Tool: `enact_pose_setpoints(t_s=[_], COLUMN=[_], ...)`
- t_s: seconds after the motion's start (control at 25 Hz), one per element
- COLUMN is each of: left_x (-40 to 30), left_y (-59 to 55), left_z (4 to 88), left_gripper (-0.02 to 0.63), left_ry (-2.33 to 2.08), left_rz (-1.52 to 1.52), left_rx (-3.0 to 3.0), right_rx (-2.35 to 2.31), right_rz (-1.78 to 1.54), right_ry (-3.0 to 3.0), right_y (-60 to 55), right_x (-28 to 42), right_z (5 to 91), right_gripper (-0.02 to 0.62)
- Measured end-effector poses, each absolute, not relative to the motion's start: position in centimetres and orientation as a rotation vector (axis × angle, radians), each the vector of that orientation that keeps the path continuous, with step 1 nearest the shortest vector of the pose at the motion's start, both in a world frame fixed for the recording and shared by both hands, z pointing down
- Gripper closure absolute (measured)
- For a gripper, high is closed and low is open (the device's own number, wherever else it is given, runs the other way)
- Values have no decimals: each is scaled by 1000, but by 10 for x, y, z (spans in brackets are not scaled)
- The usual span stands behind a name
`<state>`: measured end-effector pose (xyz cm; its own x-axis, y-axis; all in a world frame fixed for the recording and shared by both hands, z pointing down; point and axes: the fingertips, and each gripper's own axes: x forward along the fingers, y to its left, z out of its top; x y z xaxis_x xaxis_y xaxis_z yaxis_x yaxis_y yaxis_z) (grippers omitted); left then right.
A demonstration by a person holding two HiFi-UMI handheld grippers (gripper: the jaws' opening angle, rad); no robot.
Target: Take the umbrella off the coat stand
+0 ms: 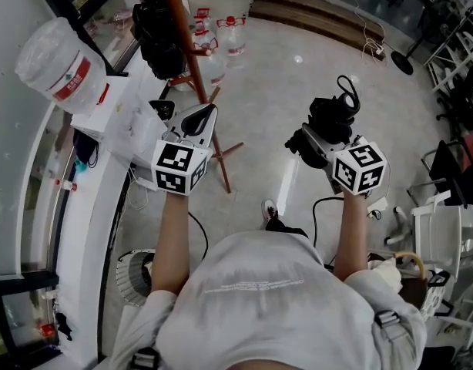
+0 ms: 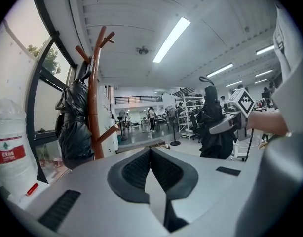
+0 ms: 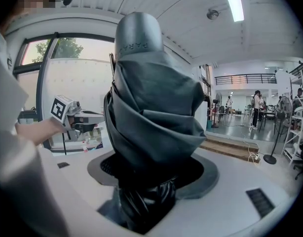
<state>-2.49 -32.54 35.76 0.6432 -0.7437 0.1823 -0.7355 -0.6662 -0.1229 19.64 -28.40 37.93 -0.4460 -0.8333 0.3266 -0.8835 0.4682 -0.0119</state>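
The folded black umbrella (image 1: 333, 114) is off the stand and held out over the floor, with my right gripper (image 1: 317, 139) shut on it. In the right gripper view the umbrella (image 3: 151, 107) fills the space between the jaws, its grey cap (image 3: 139, 31) pointing up. The brown wooden coat stand (image 1: 181, 29) rises at the upper left, with a black bundle (image 1: 155, 33) hanging on it. My left gripper (image 1: 199, 120) hovers near the stand's legs. Its pads (image 2: 136, 169) meet at the tips with nothing between them. The stand (image 2: 94, 93) is to its left.
A large water bottle (image 1: 63, 72) lies on the white counter (image 1: 90, 206) at the left by the window. Smaller water jugs (image 1: 230, 33) stand on the floor behind the stand. A cable (image 1: 321, 203) runs across the floor, and white furniture (image 1: 444, 237) stands at the right.
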Motion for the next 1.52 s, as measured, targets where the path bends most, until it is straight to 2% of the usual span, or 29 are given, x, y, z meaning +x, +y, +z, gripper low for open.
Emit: enact_pose_setpoints(t_s=[1.52], left_x=[-9], left_y=[-323], left_z=[378], left_gripper=[591], left_ry=[1301], left_rz=[-383], left_rx=[-2836], right_rx=[1424], right_rz=[293], right_ry=[-2461], right_y=[-288], right_x=[207], right_z=[392], right_gripper=[299])
